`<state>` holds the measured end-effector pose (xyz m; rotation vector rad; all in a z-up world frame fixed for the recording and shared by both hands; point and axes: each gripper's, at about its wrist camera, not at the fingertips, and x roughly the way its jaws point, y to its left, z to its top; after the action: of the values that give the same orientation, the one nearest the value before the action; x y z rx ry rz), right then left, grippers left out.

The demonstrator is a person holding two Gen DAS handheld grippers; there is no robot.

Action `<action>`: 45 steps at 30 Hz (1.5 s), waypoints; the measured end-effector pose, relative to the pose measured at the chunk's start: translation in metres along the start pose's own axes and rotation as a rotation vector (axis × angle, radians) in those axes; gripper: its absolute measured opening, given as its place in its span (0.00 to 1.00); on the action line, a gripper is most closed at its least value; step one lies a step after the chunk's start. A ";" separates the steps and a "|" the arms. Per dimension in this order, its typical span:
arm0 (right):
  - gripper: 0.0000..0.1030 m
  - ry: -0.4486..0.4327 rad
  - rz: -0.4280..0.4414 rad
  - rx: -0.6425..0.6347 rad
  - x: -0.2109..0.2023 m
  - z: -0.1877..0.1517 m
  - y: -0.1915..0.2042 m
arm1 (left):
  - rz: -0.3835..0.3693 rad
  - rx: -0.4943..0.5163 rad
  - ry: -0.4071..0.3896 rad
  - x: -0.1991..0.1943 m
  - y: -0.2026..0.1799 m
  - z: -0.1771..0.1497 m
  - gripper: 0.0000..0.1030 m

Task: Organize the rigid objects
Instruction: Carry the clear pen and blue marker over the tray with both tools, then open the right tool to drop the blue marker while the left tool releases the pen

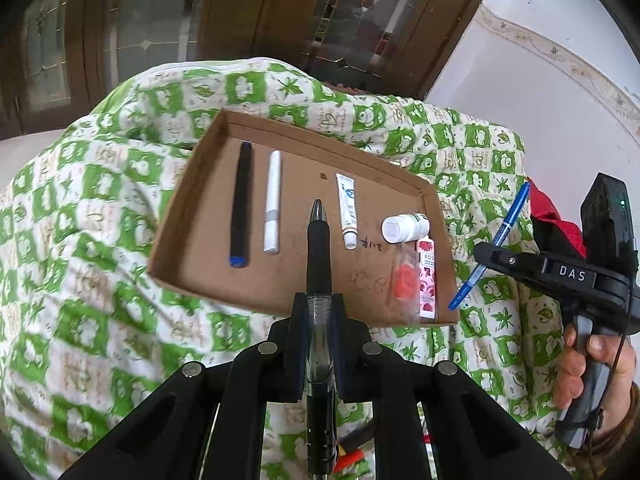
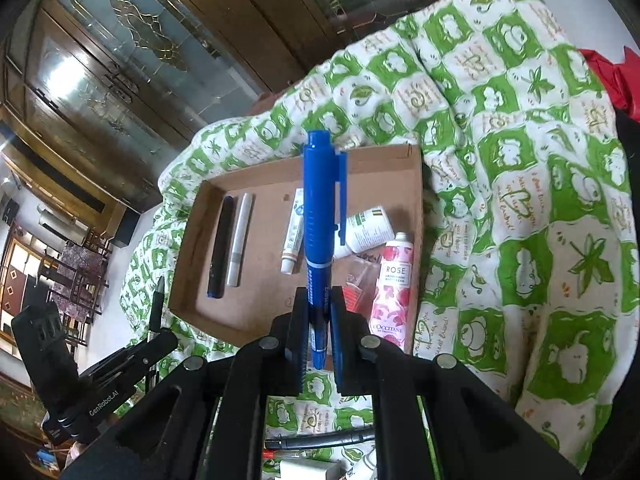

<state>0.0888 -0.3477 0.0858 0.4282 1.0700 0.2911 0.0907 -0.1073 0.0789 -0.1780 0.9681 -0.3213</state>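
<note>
My left gripper (image 1: 319, 312) is shut on a black pen (image 1: 318, 256) that points forward over the near edge of a cardboard tray (image 1: 192, 216). My right gripper (image 2: 319, 320) is shut on a blue marker (image 2: 316, 208), cap end up, held above the same cardboard tray (image 2: 192, 264). In the tray lie a black marker (image 1: 242, 204), a white pen (image 1: 273, 204), a small white tube (image 1: 347, 210), a white bottle (image 1: 402, 227), a pink rose hand-cream tube (image 1: 426, 278) and a clear packet with an orange piece (image 1: 403, 280). From the left wrist view the right gripper (image 1: 486, 254) shows at the right, gripping the blue marker (image 1: 494, 244).
The tray rests on a green-and-white patterned quilt (image 1: 100, 200). A red cloth (image 1: 554, 216) lies at its right. A person's hand (image 1: 588, 368) holds the right gripper's handle. Wooden cabinets with glass doors (image 2: 120, 40) stand behind. More loose items (image 2: 316, 464) lie under the right gripper.
</note>
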 end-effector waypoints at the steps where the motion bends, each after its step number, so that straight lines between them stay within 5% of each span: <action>1: 0.09 0.007 0.000 -0.001 0.003 0.001 0.000 | 0.002 0.001 0.002 0.003 -0.001 0.001 0.09; 17: 0.09 0.210 -0.016 -0.061 0.096 0.004 0.026 | 0.056 -0.011 0.048 0.067 -0.004 0.041 0.09; 25: 0.09 0.236 -0.023 -0.074 0.119 0.006 0.021 | 0.084 -0.007 0.105 0.108 -0.013 0.040 0.10; 38: 0.09 0.227 0.014 0.036 0.113 0.007 -0.002 | 0.123 -0.017 0.107 0.110 0.007 0.048 0.10; 41: 0.11 0.226 0.013 0.030 0.111 0.006 -0.002 | 0.124 -0.014 0.110 0.106 0.012 0.048 0.14; 45: 0.21 0.219 0.013 0.042 0.108 0.002 -0.001 | 0.124 -0.006 0.094 0.092 0.007 0.050 0.35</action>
<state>0.1403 -0.3022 0.0020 0.4482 1.2898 0.3323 0.1815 -0.1318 0.0330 -0.1083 1.0681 -0.2140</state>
